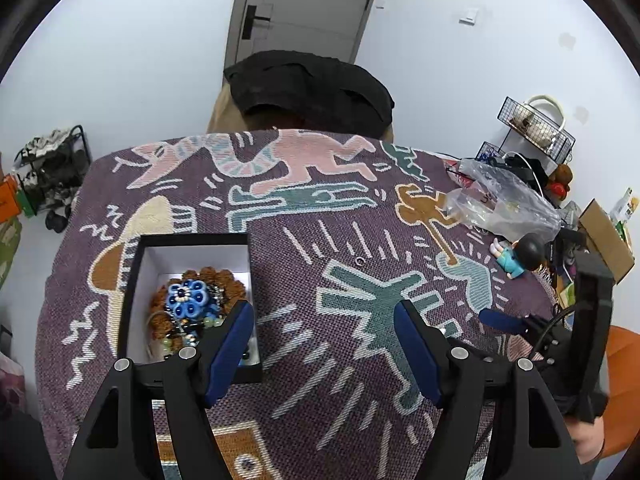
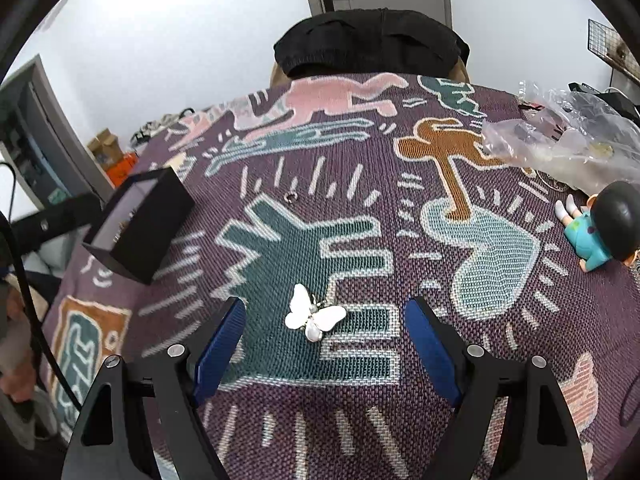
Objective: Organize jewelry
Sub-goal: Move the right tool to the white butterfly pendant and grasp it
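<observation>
Both grippers spread wide, nothing gripped: right gripper [image 2: 324, 336] straddling white butterfly brooch [image 2: 314, 317] on blanket [image 2: 360, 420], left gripper [image 1: 324, 344] beside black box [image 1: 192, 240]. Beads and blue flower piece [image 1: 187, 298] already boxed. Left: brooch, possibly small ring [image 2: 291, 198] farther out.

- I can read no word, number or brand in either wrist view
- The woven cloth [image 2: 320, 392] I work over shows only figures and dashes, no letters
- The cartons [image 1: 608, 236] at the far right carry print too small and blurred for me to read
</observation>
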### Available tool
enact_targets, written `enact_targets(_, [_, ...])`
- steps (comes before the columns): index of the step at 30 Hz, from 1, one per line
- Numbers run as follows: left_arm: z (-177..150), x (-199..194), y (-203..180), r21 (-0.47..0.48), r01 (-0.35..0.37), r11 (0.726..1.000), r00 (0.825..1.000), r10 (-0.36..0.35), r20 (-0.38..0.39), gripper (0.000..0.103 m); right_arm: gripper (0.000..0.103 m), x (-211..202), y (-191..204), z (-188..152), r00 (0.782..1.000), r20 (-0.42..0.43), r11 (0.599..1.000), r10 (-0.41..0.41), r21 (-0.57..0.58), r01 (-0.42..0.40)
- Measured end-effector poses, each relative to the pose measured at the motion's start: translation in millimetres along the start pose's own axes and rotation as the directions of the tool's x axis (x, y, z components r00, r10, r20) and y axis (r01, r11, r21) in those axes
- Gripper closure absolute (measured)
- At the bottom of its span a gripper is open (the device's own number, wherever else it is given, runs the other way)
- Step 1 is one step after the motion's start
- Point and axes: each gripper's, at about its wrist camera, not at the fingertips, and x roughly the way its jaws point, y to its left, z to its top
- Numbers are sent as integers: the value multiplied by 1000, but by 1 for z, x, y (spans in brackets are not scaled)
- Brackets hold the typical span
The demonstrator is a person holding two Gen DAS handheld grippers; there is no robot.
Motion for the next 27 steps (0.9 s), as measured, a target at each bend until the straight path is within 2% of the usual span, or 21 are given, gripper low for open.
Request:
enact_targets(6, [0, 5, 0, -10, -5, 1000, 1000, 5, -4, 30, 21, 19, 7, -4, 993, -25, 993, -117, -6, 116])
enact_targets(10, [0, 5, 4, -22, -4, 1000, 1000, 4, 0, 30, 21, 34, 11, -6, 974, -47, 974, -223, 17, 224])
enact_targets(16, [-1, 6, 11, -34, -15, 999, 1000, 15, -5, 30, 22, 37, 22, -8, 954, -21, 954, -299, -12, 299])
enact_targets(17, [-2, 6, 11, -34, -16, 999, 1000, 16, -4, 30, 23, 36, 23, -9, 953, -19, 953, -303, -19, 302])
enact_targets(20, [-2, 6, 13, -35, -18, 999, 1000, 18, -2, 30, 36, 33, 20, -11, 965, -21, 965, -261, -18, 261])
enact_targets(21, [-2, 6, 13, -37, -18, 999, 1000, 18, -3, 30, 45, 32, 20, -12, 969, -21, 969, -247, -20, 247])
enact_targets(22, [-2, 6, 13, -37, -18, 999, 1000, 18, -4, 30, 62, 30, 20, -12, 972, -18, 972, -234, -28, 233])
enact_targets(24, [-2, 6, 13, -34, -21, 999, 1000, 21, -5, 30, 62, 28, 22, -13, 972, -15, 971, -234, -46, 233])
enact_targets(27, [0, 7, 10, -23, -22, 999, 1000, 22, -7, 30, 62, 28, 15, -12, 983, -17, 983, -183, -29, 183])
